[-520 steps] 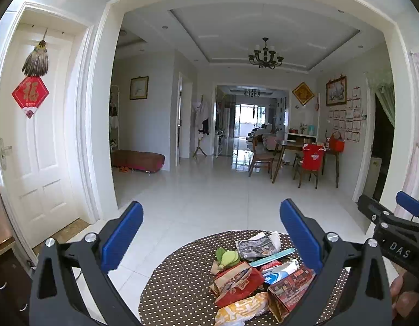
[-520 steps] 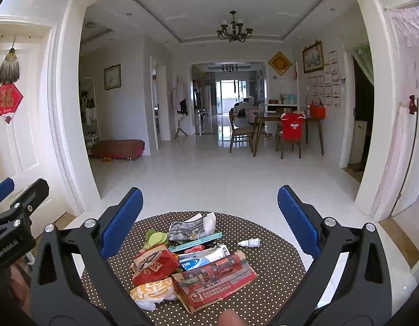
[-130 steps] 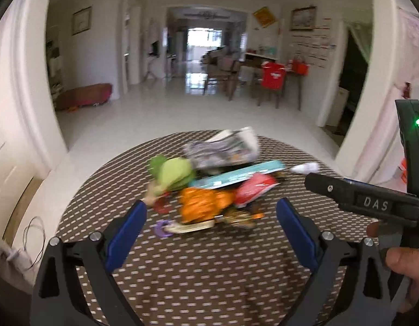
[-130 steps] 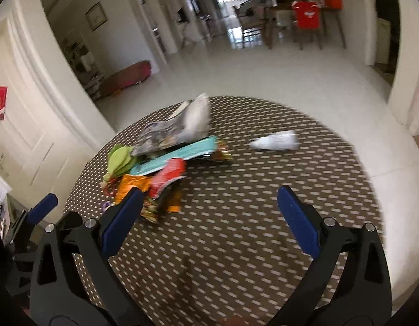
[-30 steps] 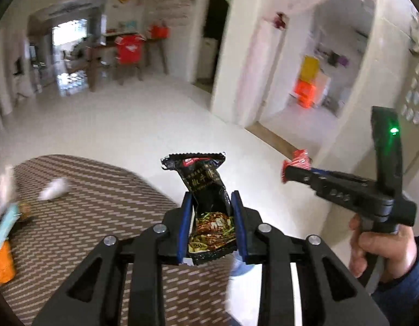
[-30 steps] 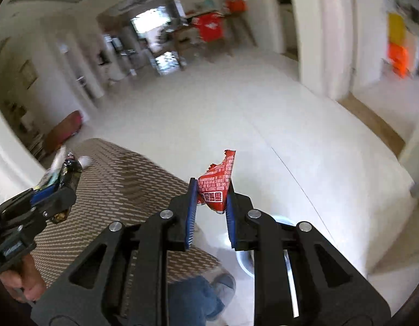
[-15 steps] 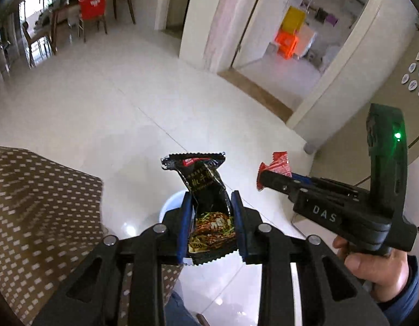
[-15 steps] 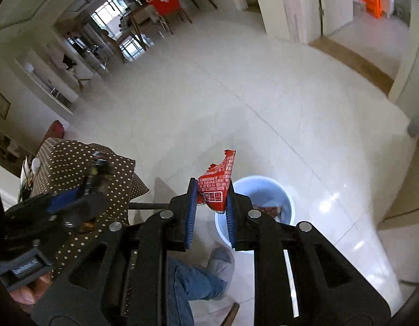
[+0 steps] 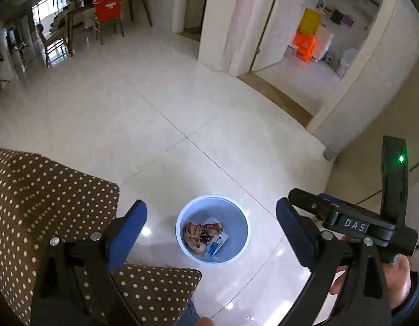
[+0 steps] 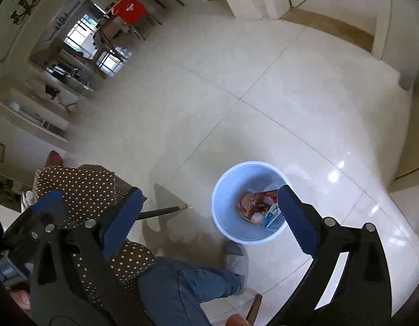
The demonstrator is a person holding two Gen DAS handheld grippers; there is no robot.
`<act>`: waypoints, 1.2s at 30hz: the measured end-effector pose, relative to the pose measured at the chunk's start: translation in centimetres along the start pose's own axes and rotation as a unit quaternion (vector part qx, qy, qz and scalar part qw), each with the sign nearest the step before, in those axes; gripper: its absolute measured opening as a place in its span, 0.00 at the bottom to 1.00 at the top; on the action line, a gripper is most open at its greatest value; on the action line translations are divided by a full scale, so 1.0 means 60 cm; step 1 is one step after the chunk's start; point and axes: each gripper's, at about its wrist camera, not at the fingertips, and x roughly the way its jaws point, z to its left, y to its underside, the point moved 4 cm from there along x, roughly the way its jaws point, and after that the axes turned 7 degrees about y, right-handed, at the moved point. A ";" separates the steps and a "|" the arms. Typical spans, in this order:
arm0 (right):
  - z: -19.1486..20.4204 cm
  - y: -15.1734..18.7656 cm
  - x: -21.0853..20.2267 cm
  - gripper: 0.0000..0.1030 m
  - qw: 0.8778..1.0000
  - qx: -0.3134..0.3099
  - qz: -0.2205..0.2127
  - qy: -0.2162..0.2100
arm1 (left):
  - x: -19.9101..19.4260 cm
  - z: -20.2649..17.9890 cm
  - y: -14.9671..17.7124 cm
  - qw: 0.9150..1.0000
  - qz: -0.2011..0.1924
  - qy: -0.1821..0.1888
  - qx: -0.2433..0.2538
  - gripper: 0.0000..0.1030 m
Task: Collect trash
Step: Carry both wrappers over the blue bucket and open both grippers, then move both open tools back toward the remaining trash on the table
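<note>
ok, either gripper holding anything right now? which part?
Nothing held. The left gripper and the right gripper have both just opened wide, with nothing between the fingers. Wrappers lie in the blue bin below.

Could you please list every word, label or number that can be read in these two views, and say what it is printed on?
"DAS": white letters on the body of the right gripper, seen from the left wrist.
Print on the wrappers in the blue bin: too small to read.
The small label on the left gripper, at the right wrist view's left edge: blurred.
</note>
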 end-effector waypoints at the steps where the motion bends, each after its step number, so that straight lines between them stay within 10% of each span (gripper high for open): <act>1: -0.005 0.002 -0.003 0.94 1.000 -0.001 -0.002 0.003 | -0.007 0.002 0.002 1.000 -0.003 0.000 0.000 0.91; 19: 0.158 -0.006 -0.129 0.94 0.993 -0.083 -0.081 -0.002 | -0.229 0.000 0.021 0.993 -0.113 -0.016 0.021 0.91; 36: 0.484 0.102 -0.187 0.94 0.962 -0.242 -0.102 -0.081 | -0.485 0.209 0.153 0.967 -0.207 -0.139 -0.051 0.91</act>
